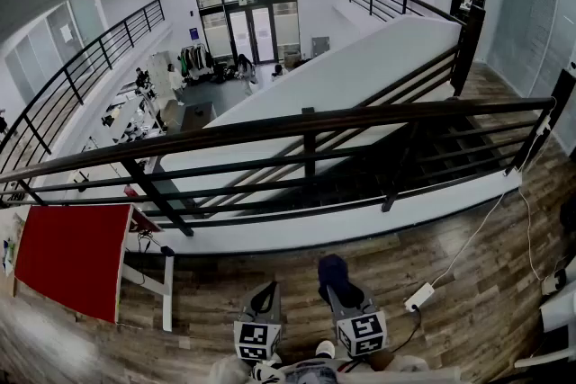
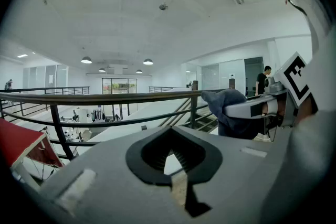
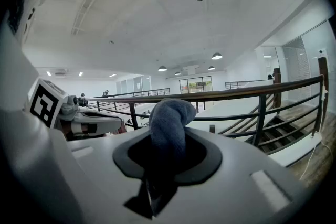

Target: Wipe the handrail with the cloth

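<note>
The dark brown handrail point(image 1: 306, 123) crosses the head view from left to right, on black posts and lower bars. Both grippers are low at the frame's bottom, well short of it. My right gripper point(image 1: 335, 281) is shut on a dark blue cloth point(image 1: 331, 269) that bulges out of its jaws. In the right gripper view the cloth point(image 3: 169, 115) stands up in front of the handrail point(image 3: 236, 93). My left gripper point(image 1: 265, 298) is beside it, jaws together with nothing in them. The left gripper view shows the handrail point(image 2: 105, 97) ahead and the cloth point(image 2: 227, 113) at right.
A red-topped table point(image 1: 72, 256) stands at the left on the wooden floor. A white power strip point(image 1: 419, 296) with its cable lies to the right of the grippers. Stairs point(image 1: 450, 148) descend beyond the rail, with a lower hall far below. White furniture point(image 1: 560, 310) sits at the right edge.
</note>
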Motion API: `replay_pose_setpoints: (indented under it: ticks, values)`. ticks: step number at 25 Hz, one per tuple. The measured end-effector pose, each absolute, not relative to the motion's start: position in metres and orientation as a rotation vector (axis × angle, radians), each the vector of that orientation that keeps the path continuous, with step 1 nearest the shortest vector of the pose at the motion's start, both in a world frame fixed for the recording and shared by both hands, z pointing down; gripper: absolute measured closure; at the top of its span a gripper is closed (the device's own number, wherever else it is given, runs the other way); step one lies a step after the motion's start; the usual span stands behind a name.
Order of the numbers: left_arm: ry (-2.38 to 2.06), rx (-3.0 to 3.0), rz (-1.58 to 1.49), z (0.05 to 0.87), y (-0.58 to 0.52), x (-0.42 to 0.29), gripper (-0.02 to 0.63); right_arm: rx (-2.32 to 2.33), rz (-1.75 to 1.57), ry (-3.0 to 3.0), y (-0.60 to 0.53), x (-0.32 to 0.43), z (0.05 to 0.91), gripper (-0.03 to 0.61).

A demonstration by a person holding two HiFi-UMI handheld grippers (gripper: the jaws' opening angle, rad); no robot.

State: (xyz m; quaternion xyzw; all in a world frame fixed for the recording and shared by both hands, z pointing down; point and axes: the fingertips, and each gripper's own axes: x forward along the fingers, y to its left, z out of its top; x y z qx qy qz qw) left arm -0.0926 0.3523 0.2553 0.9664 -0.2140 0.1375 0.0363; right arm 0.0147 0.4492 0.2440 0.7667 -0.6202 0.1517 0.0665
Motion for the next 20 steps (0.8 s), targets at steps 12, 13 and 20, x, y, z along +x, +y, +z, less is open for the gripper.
replay_pose_setpoints:
  ticks: [12,13,20]
  values:
    - [-0.689,2.917,0.428,0.256,0.36,-0.072,0.611,2.297,0.472,-1.937,0.45,0.037,0.247,0.489]
    - [-0.687,2.918,0.443,0.259,0.361,-0.07,0.611,2.299,0.475,-1.944,0.451,0.039,0.247,0.488]
    - [-0.662,2.965,0.451,0.263,0.374,-0.051,0.611,2.301,0.496,-1.954,0.462,0.053,0.253,0.488]
